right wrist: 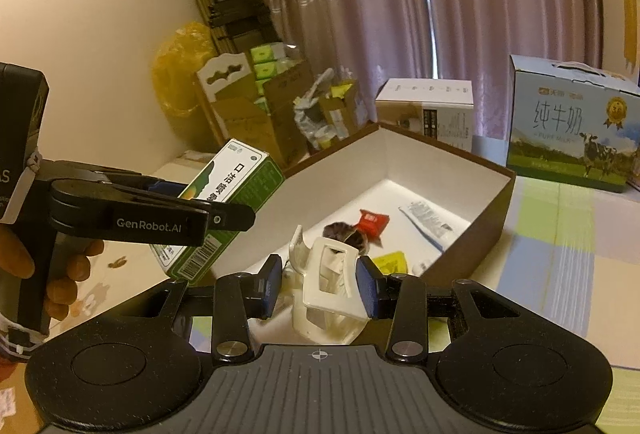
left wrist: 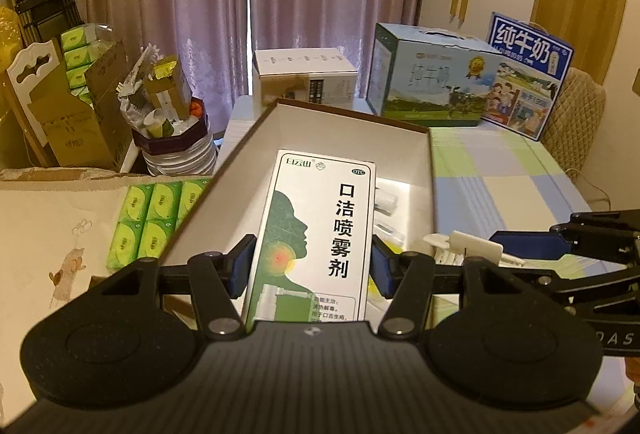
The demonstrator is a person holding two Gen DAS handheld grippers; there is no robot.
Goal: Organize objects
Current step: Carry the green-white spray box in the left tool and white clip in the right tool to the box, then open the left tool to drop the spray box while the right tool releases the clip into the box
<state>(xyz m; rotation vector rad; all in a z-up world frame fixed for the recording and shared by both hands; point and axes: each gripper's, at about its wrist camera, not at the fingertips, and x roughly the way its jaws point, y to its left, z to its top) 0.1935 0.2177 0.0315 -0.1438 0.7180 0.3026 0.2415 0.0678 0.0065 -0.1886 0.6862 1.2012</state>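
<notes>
My left gripper (left wrist: 312, 266) is shut on a white and green medicine box (left wrist: 316, 234) and holds it tilted over the near left edge of an open brown box (left wrist: 430, 162) with a white inside. The same medicine box (right wrist: 228, 202) and left gripper (right wrist: 224, 212) show in the right wrist view. My right gripper (right wrist: 320, 284) is shut on a white hair claw clip (right wrist: 326, 286), just in front of the open box (right wrist: 496, 210). Inside lie a white tube (right wrist: 428, 224), a red packet (right wrist: 372, 222), a yellow packet (right wrist: 392, 262) and a dark item (right wrist: 340, 232).
Two milk cartons (left wrist: 432, 78) (left wrist: 528, 74) and a white carton (left wrist: 304, 74) stand at the table's far side. Green tissue packs (left wrist: 152, 218) lie left of the open box. Cardboard boxes and clutter (left wrist: 92, 106) fill the left corner. A checked cloth (left wrist: 500, 186) covers the table.
</notes>
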